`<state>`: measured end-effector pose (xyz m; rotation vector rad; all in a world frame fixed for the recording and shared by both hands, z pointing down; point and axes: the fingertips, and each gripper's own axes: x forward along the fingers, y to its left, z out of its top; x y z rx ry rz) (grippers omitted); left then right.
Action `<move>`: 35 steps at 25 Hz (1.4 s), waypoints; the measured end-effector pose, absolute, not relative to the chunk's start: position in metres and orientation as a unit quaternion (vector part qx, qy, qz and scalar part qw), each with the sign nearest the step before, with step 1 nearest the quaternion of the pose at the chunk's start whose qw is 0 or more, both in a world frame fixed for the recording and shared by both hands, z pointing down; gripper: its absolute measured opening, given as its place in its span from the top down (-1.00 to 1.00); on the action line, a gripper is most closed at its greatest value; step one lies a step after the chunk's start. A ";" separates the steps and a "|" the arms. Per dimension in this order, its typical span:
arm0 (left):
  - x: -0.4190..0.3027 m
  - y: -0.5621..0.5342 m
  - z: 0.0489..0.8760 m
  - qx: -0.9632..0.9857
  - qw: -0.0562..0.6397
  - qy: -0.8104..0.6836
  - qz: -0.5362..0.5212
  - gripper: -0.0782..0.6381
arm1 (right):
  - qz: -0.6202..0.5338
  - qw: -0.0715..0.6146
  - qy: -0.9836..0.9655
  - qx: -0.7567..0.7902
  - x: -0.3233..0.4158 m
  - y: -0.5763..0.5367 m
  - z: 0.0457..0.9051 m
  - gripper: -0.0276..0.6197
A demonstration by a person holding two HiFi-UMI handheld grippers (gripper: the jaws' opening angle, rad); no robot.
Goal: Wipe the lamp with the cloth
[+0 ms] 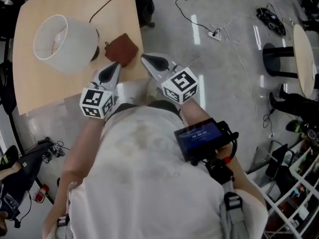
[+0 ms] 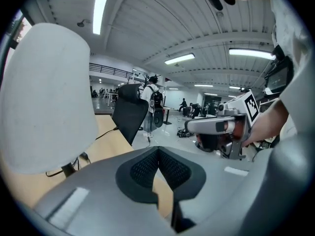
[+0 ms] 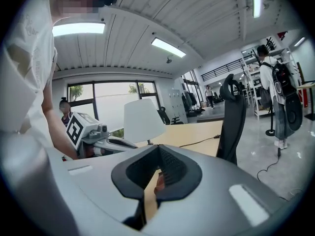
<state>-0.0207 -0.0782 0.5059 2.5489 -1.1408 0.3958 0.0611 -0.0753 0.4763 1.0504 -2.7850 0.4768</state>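
A lamp with a white shade stands on the left of a light wood table. A brown cloth lies flat on the table just right of the lamp. My left gripper hovers at the table's near edge, its tip just short of the cloth, jaws shut and empty. My right gripper is beside the cloth's right edge, jaws together with nothing held. The shade fills the left of the left gripper view. In the right gripper view the lamp is ahead, left of centre.
A black cable runs from the lamp across the table. A black office chair stands past the table's far side. Cables and a power strip lie on the grey floor; a round table is at the right.
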 end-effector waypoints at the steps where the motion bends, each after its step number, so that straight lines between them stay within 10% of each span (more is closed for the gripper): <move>1: -0.015 -0.080 0.512 0.887 0.164 -0.407 0.143 0.78 | 0.161 0.066 -0.923 0.343 0.067 -0.076 0.480 0.88; 16: 0.014 -0.121 0.600 0.816 0.213 -0.479 0.244 0.76 | 0.207 0.045 -0.922 0.325 0.125 -0.106 0.522 0.88; 23: 0.002 -0.136 0.669 0.771 0.246 -0.463 0.361 0.06 | 0.225 0.039 -0.920 0.318 0.128 -0.110 0.537 0.88; 35: -0.013 -0.145 0.734 0.739 0.318 -0.404 0.436 -0.18 | 0.247 0.052 -0.905 0.342 0.150 -0.110 0.550 0.88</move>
